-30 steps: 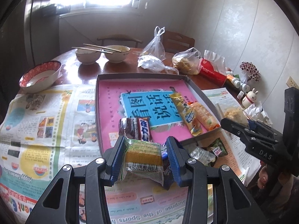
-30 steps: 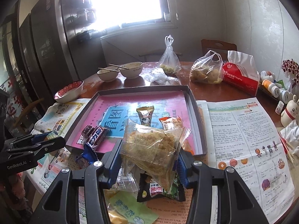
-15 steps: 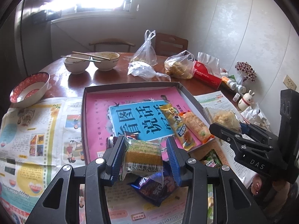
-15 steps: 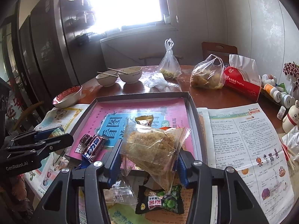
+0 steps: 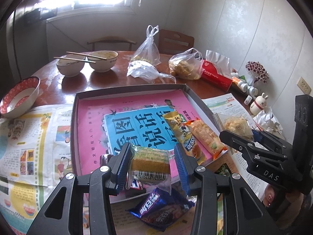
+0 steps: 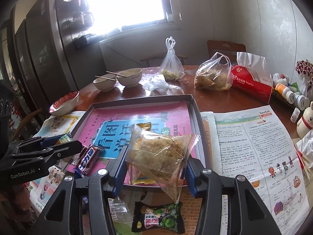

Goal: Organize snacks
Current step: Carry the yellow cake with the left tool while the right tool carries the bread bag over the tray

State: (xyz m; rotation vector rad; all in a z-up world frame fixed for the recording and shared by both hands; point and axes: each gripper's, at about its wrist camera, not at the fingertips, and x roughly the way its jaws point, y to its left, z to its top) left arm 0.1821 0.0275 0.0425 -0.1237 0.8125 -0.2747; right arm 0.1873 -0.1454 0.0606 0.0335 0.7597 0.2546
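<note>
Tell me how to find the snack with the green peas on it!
Find the big tray with the pink book inside, then look below its near edge, on the newspaper. The pea snack lies right under the right tongs. It is the only black packet, with green balls and a cartoon face.

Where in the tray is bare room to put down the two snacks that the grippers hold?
The tray is free along its far wall and left side, on the pink book cover. Its right side is crowded by the yellow packet and orange packet; the near-left corner holds a chocolate bar. Snacks also crowd the newspaper just before the tray.
</note>
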